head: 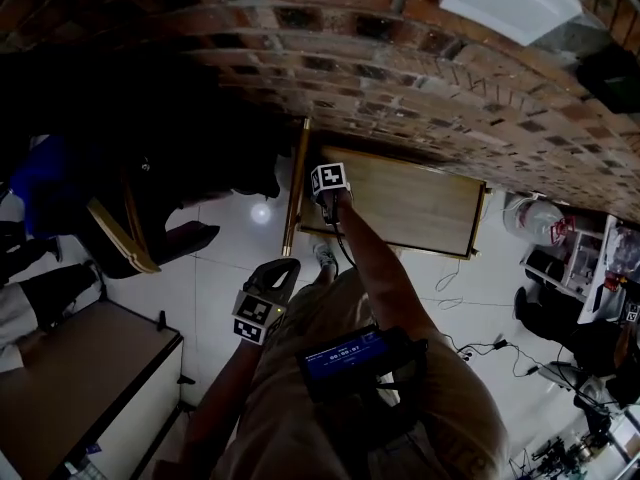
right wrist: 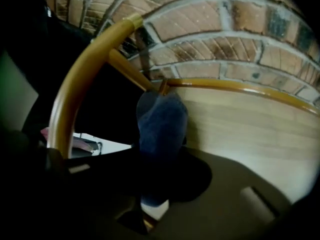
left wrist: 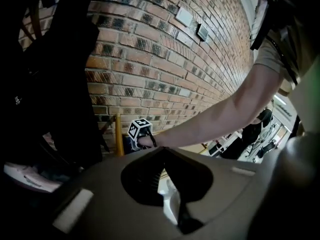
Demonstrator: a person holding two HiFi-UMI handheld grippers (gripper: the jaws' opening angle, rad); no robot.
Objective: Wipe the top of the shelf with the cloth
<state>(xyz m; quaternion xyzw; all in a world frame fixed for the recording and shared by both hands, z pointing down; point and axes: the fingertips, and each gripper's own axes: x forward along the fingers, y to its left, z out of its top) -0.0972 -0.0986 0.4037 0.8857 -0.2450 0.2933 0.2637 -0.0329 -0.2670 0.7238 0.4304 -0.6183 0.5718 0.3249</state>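
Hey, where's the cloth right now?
The cloth is clamped in the right gripper, at the left end of the shelf top, beside the yellow rail and below the brick wall.

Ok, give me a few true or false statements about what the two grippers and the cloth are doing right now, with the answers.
1. The right gripper holds a blue cloth. True.
2. The left gripper rests on the shelf top. False: it is held low by the person's body, off the shelf.
3. The wall behind the shelf is brick. True.
4. The cloth sits at the shelf top's right end. False: it is at the left corner, by the yellow rail.
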